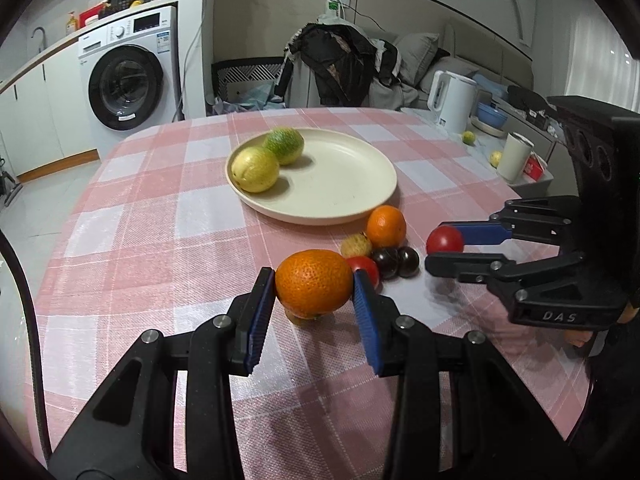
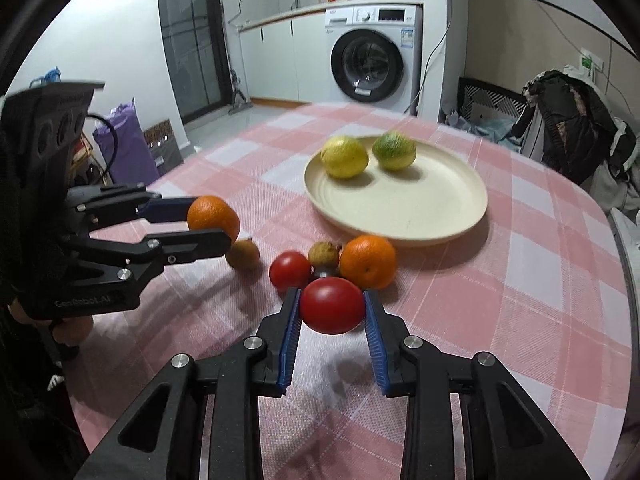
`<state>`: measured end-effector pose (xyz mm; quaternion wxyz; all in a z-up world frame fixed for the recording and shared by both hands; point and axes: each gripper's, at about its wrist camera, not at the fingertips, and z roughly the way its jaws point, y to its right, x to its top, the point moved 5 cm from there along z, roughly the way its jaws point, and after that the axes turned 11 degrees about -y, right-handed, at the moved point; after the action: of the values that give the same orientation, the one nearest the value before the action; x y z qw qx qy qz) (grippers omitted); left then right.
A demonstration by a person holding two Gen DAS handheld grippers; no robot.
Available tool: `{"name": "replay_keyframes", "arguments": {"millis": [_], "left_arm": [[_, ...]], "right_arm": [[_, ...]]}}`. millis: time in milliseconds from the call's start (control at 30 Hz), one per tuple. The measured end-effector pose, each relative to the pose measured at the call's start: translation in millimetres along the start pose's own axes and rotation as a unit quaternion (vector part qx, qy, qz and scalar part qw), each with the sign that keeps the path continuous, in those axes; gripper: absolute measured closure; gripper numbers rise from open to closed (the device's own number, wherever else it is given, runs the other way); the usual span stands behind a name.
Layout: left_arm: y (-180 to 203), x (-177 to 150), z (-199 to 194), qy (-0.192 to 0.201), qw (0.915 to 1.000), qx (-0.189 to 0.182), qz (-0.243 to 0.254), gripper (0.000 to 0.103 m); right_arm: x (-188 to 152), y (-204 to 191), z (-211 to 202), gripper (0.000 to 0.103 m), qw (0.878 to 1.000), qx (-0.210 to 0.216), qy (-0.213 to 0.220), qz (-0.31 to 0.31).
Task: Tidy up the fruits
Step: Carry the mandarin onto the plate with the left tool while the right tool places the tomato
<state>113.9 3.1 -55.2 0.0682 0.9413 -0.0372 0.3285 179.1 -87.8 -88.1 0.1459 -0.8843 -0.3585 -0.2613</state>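
The cream plate (image 1: 340, 184) sits toward the far middle of the pink-and-white checked tablecloth (image 1: 160, 240), with broad bare cloth on its left and near sides and the table's curved edge well beyond it. Two fruits lie at the plate's far-left rim, touching each other: a yellow lemon (image 1: 256, 169) and a green lime (image 1: 285, 146); the rest of the plate is bare. The left gripper (image 1: 314, 289) is clamped on a large orange (image 1: 314, 283), held just above the cloth with a small brownish fruit (image 2: 243, 255) under it. The right gripper (image 2: 332, 308) pinches a red tomato (image 2: 332, 305) between its blue pads, also off the cloth. Between the grippers and the plate's near rim lies a tight cluster: one smaller orange (image 1: 386, 226) almost touching the rim, one rough yellowish fruit (image 1: 356, 245), one more red tomato (image 1: 365, 267) and two dark plums (image 1: 386, 262) side by side. On the side surface beyond the table stand a white kettle (image 1: 454, 102) and a white cup (image 1: 516, 156), with two small yellow fruits near them.
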Motion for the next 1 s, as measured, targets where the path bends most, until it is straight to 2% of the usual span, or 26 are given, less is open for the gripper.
{"name": "replay_keyframes", "arguments": {"millis": [667,1000], "left_arm": [[-14.3,20.6,-22.3,0.058,0.9979,0.013,-0.027,0.067],[-12.6,44.1,-20.6,0.087,0.9956,0.019,-0.030,0.067]], "right_arm": [[16.9,25.7,-31.3,0.071,0.994,-0.002,0.084,0.066],[35.4,33.9,-29.2,0.071,0.992,-0.014,0.099,0.081]]}}
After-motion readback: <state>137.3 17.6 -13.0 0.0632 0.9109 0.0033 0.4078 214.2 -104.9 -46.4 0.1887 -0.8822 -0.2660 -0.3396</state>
